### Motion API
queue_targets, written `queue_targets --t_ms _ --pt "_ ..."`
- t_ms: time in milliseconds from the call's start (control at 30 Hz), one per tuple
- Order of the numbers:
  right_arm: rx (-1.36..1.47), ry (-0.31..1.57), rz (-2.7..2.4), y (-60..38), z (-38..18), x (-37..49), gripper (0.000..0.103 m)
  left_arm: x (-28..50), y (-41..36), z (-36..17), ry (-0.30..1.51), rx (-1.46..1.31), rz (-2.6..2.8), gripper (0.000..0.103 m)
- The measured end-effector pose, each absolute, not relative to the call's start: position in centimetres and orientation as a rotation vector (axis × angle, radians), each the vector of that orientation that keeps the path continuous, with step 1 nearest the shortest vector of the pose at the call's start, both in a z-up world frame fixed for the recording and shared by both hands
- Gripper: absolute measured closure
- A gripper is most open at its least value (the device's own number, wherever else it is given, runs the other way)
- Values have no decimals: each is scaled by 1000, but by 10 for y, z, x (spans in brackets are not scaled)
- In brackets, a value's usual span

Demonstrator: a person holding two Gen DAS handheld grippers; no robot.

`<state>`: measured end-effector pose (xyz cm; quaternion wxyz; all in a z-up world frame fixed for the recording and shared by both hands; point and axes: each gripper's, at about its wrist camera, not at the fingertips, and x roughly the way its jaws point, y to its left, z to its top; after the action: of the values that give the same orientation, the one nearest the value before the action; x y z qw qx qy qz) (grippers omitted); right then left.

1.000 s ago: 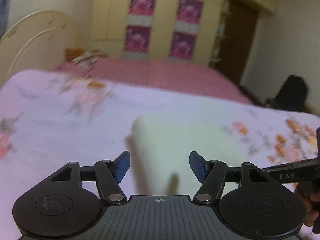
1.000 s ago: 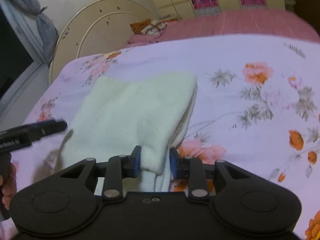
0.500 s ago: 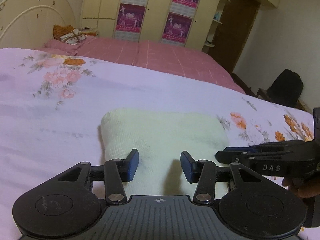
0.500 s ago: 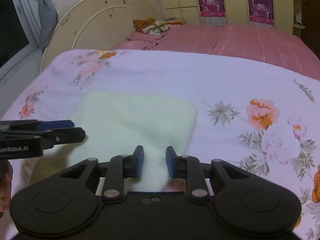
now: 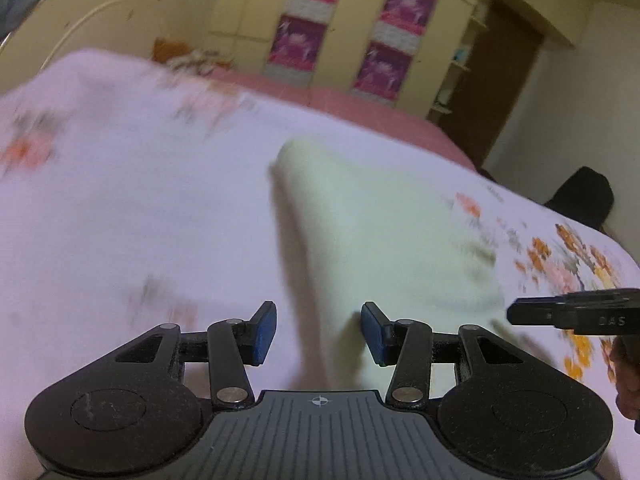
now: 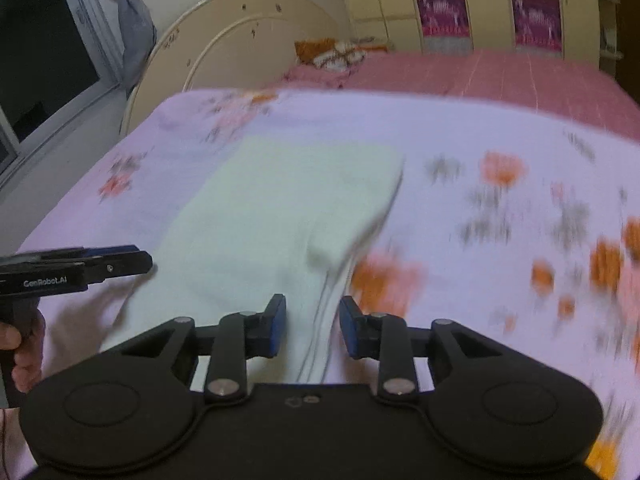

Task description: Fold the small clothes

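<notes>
From my left wrist view, my left hand-held gripper (image 5: 318, 332) stands with its blue pads apart and nothing pressed between them; its jaws narrowed within the last second and have since held. The pale folded garment (image 5: 384, 236) lies flat on the floral bed sheet (image 5: 120, 200), and its near left edge runs down into the gap between the pads, though I judge that neither pad is touching it. The tip of my right hand-held gripper (image 5: 572, 314) enters from the garment's right side, and my hand (image 5: 626, 384) shows below it. This view is blurred, so fine detail of the fabric edge cannot be read. From my right wrist view, my right hand-held gripper (image 6: 312, 326) also has its pads apart, having just widened slightly, and the garment's (image 6: 280, 208) near right edge, with its stacked layers, runs between them unclamped. A small flap near that edge is turned up. The left hand-held gripper (image 6: 100, 262) hovers off the garment's left side. To do the next fold well, I should seat both pads fully over every layer of the near edge before closing, close both sides evenly, lift together, and carry the edge straight toward the far edge so the layers do not skew. The turned-up flap could crease if it is not caught in the grip.
</notes>
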<state>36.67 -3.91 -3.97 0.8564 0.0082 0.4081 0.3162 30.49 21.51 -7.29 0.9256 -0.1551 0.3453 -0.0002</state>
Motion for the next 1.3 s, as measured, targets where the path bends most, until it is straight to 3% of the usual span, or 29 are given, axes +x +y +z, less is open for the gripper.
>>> queue_targets --t_ms 267,367,633,767,833,900,933,1067,1267,1300 --pt "73 951 639 -48 -55 323 75 277 211 -94 729 -371 17 57" --pt "70 922 643 -41 -58 324 95 279 205 -90 732 -358 19 57" --pt "55 851 585 -49 -50 316 98 274 181 -90 761 -228 14 57" --pt "62 881 544 -45 -69 318 95 266 178 -84 751 -184 48 49" --pt "81 879 516 -48 -65 314 82 254 174 -74 737 -154 60 43" --pt "72 847 503 -54 -53 301 73 236 169 -61 697 -135 67 20" --pt "65 822 505 -58 -46 293 69 226 166 -54 675 -123 68 19" --pt "62 751 490 -75 -16 254 65 192 152 -29 637 -90 77 1" --pt "63 645 477 -84 25 184 24 142 131 4 596 -107 63 0" --pt "63 630 477 -85 30 173 13 134 127 9 594 -107 58 0"
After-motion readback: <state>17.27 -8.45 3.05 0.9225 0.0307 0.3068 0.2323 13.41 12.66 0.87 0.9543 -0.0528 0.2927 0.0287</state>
